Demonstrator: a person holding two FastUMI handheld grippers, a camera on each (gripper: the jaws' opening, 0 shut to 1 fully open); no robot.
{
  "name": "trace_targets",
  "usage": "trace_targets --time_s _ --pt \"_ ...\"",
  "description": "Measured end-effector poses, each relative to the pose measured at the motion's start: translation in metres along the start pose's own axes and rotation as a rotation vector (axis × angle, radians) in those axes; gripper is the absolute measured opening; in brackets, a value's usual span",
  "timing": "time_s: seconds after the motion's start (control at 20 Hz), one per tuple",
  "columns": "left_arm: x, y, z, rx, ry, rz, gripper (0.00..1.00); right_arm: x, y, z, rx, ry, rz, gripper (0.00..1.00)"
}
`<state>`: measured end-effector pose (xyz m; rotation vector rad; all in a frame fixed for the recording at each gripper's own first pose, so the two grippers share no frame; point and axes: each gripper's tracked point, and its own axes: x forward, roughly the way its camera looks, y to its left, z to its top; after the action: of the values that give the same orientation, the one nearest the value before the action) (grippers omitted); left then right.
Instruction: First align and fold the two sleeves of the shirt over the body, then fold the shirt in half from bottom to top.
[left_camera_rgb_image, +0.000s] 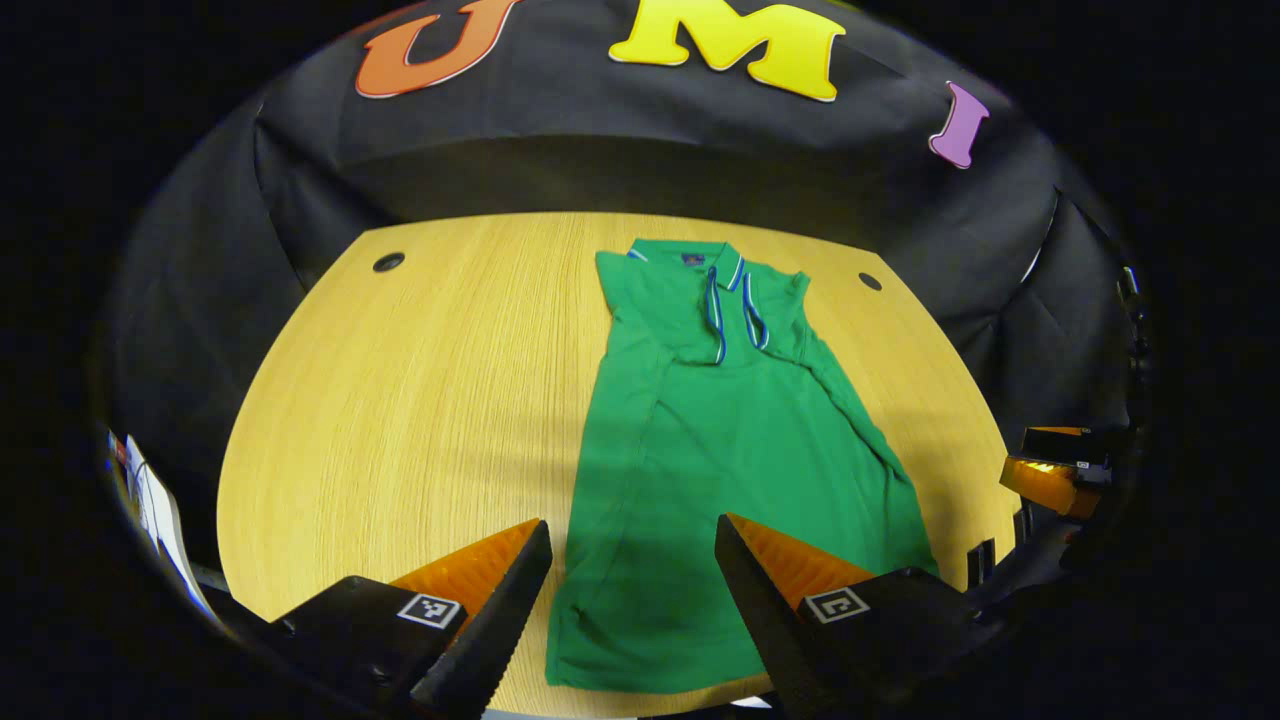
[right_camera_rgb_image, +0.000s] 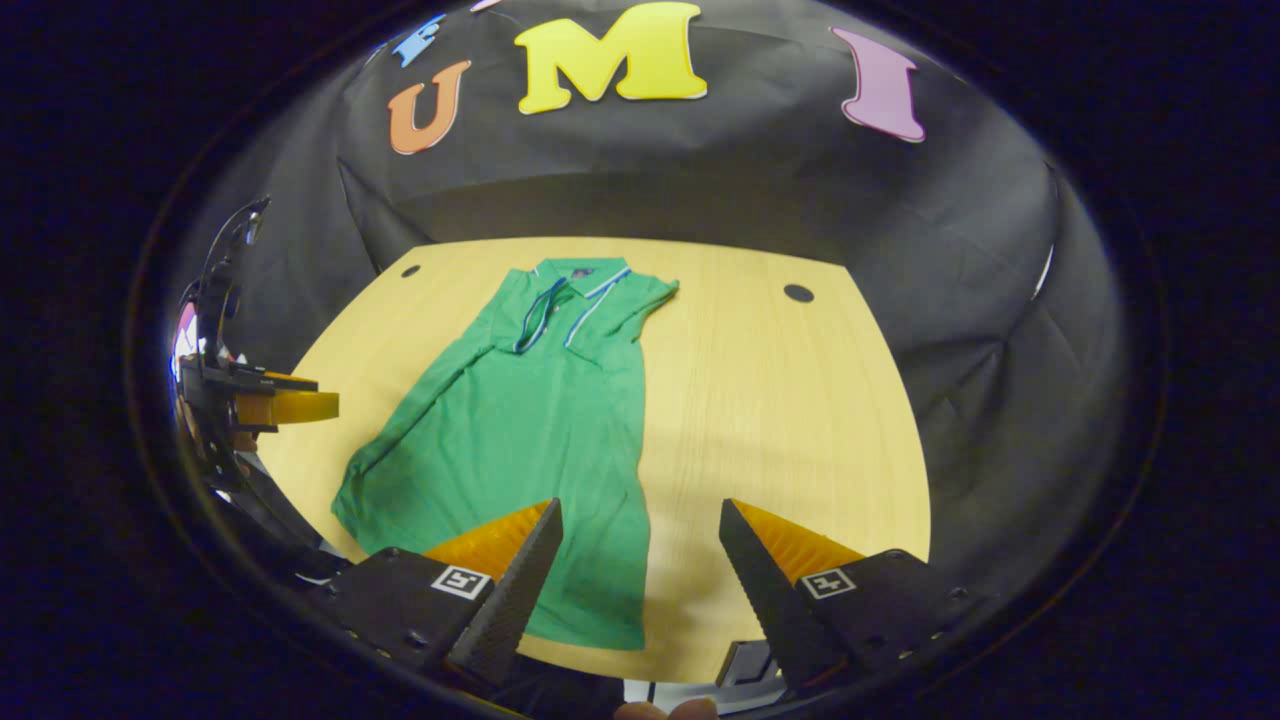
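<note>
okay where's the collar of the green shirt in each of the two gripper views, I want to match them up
Left gripper view: the collar lies just right of centre, in the upper half, at the shirt's far end.
Right gripper view: the collar lies left of centre, in the upper half, also at the shirt's far end.
Shared landmark: the dark round hole in the wooden table, to the right of the collar in both views.

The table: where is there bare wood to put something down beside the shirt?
The table has a wide bare strip left of the green shirt in the left gripper view, toward a dark hole. The right gripper view shows another beyond its other edge. The near edge is crowded: both open tools hover there.
</note>
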<state>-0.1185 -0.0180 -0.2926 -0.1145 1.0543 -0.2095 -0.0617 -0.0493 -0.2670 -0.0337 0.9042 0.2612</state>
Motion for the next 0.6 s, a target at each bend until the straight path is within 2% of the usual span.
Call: trace_targets --time_s 0.2,0.3,0.35,0.6 --pt "0.003 0.026 -0.057 0.005 0.15 0.013 1.0 0.015 -0.005 -0.048 -0.012 0.131 -0.008 0.97" --pt "0.003 0.025 -0.072 0.024 0.208 0.011 1.0 0.018 -0.006 -0.066 -0.014 0.184 -0.005 0.94" --pt "0.004 0.025 -0.075 0.03 0.229 0.005 1.0 0.019 -0.006 -0.073 -0.013 0.202 -0.005 0.97" --pt "0.006 0.027 -0.087 0.057 0.299 0.008 1.0 0.026 0.001 -0.105 -0.023 0.293 -0.004 0.96"
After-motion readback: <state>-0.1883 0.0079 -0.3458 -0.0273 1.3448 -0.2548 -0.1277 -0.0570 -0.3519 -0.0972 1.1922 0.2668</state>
